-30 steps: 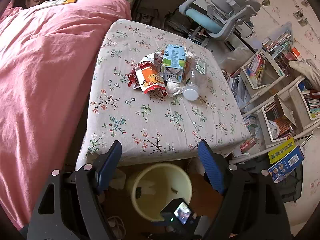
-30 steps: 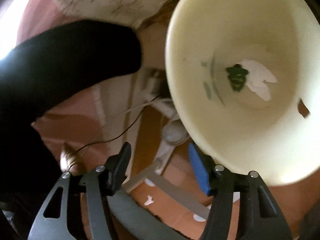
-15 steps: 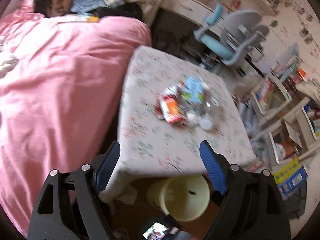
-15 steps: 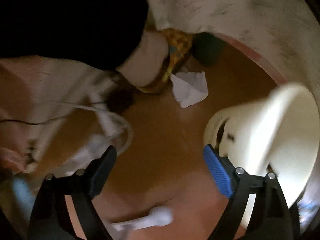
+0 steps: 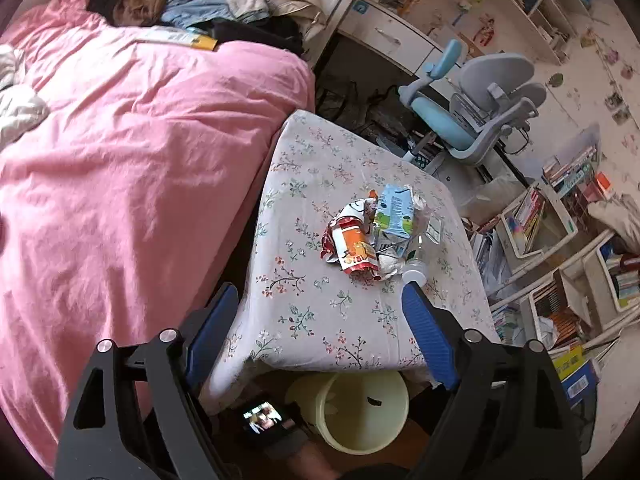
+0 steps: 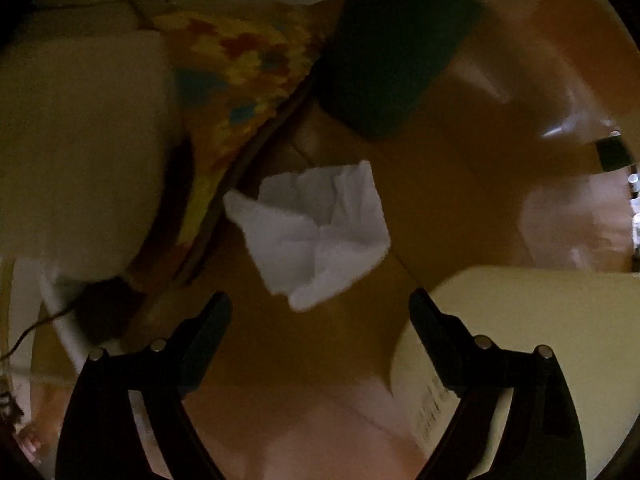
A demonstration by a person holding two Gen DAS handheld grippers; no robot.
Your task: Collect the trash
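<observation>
Bedding (image 5: 132, 168), pink, lies beside the floral-clothed bench (image 5: 320, 312). A pale yellow bin (image 5: 360, 412) stands on the floor under the bench's near edge. Wrappers, a carton and a bottle form a trash pile (image 5: 376, 236) mid-bench. A crumpled white tissue (image 6: 316, 232) lies on the floor beside the bin. Left tongs (image 5: 320, 328) and right tongs (image 6: 320, 320) both gape, empty.

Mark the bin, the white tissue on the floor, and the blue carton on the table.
bin (image 5: 362, 436): left wrist view, near rim of the pale yellow bucket.
white tissue (image 6: 316, 232): right wrist view, middle of the crumpled sheet.
blue carton (image 5: 394, 212): left wrist view, its printed front face.
</observation>
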